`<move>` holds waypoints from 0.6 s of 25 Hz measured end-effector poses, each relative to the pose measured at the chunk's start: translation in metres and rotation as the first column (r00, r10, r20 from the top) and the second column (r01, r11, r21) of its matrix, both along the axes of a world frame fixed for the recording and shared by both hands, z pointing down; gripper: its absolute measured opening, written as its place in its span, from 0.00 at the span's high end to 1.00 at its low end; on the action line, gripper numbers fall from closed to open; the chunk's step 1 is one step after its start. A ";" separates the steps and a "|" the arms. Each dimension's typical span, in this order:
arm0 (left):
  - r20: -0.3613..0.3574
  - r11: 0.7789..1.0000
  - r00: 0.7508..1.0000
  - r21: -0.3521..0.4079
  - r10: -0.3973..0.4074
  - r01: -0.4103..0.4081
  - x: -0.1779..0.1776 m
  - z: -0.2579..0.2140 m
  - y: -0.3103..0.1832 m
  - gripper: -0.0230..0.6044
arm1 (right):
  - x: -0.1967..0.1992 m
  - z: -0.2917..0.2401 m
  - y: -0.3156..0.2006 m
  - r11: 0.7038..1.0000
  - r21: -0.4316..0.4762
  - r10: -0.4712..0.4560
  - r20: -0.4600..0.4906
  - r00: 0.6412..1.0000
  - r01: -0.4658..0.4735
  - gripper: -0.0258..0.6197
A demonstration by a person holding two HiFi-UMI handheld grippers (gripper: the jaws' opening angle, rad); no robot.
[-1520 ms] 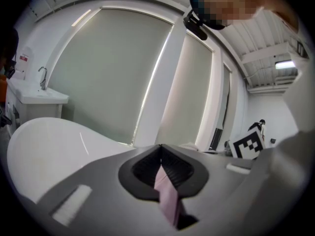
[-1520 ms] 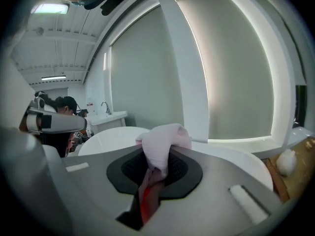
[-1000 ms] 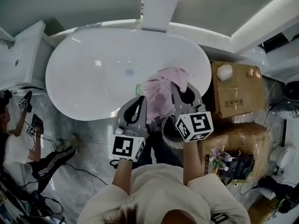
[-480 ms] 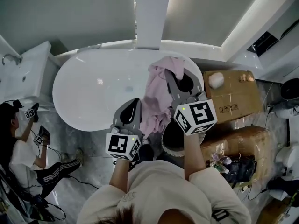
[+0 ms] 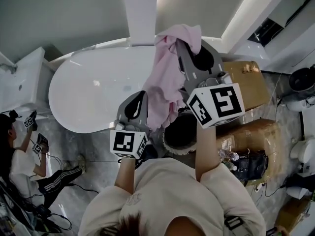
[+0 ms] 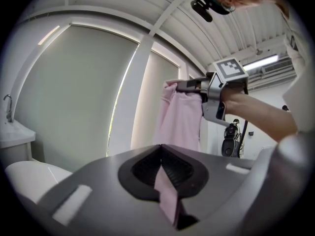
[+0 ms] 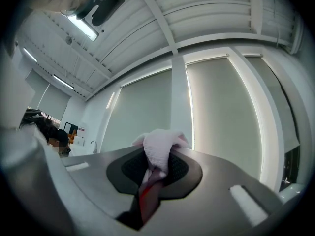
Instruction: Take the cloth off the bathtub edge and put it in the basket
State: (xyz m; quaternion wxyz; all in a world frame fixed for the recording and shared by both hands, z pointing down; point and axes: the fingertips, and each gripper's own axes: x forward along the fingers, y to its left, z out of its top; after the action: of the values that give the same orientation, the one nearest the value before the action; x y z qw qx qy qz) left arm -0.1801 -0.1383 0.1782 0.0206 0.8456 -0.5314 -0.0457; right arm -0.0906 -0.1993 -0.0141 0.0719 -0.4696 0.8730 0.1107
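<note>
Head view: pink cloth [image 5: 166, 77] hangs above bathtub [image 5: 83, 92] rim, slung between 2 grippers. Right gripper [image 5: 178, 42] highest, clenched on cloth's bunched top corner. Left gripper [image 5: 142, 95] lower and to its left, pinched shut on thin lower fold of cloth. Dark round basket [image 5: 178, 134] below right gripper, right of left gripper.

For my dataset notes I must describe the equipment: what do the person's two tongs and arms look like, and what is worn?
Both the left tongs and the right tongs are grey, with dark ribbed pads in a teardrop-shaped recess. Each carries a white cube with black square markers. No cable shows. The person wears a cream short-sleeved T-shirt; the forearms are bare.
</note>
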 end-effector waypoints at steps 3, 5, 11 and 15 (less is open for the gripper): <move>-0.004 1.000 1.000 0.006 0.015 -0.015 0.005 -0.004 0.000 0.89 | 0.010 -0.002 0.004 1.000 0.000 0.024 -0.001 1.000 -0.024 0.90; -0.005 1.000 1.000 0.011 0.026 -0.026 0.010 -0.005 0.001 0.89 | 0.020 -0.005 0.008 0.999 0.002 0.043 0.004 0.999 -0.043 0.90; 0.001 0.998 0.998 0.013 0.069 -0.069 0.045 -0.010 0.007 0.89 | 0.076 -0.027 0.031 0.992 0.039 0.122 0.028 0.992 -0.123 0.90; -0.001 0.993 0.993 0.018 0.121 -0.121 0.068 -0.013 0.009 0.89 | 0.113 -0.047 0.050 0.976 0.078 0.199 0.039 0.979 -0.202 0.90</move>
State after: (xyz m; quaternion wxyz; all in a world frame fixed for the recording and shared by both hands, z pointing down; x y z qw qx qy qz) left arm -0.1124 -0.1298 0.1652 0.0162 0.8763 -0.4789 -0.0499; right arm 0.0224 -0.1497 -0.0607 0.0930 -0.5536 0.8147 0.1454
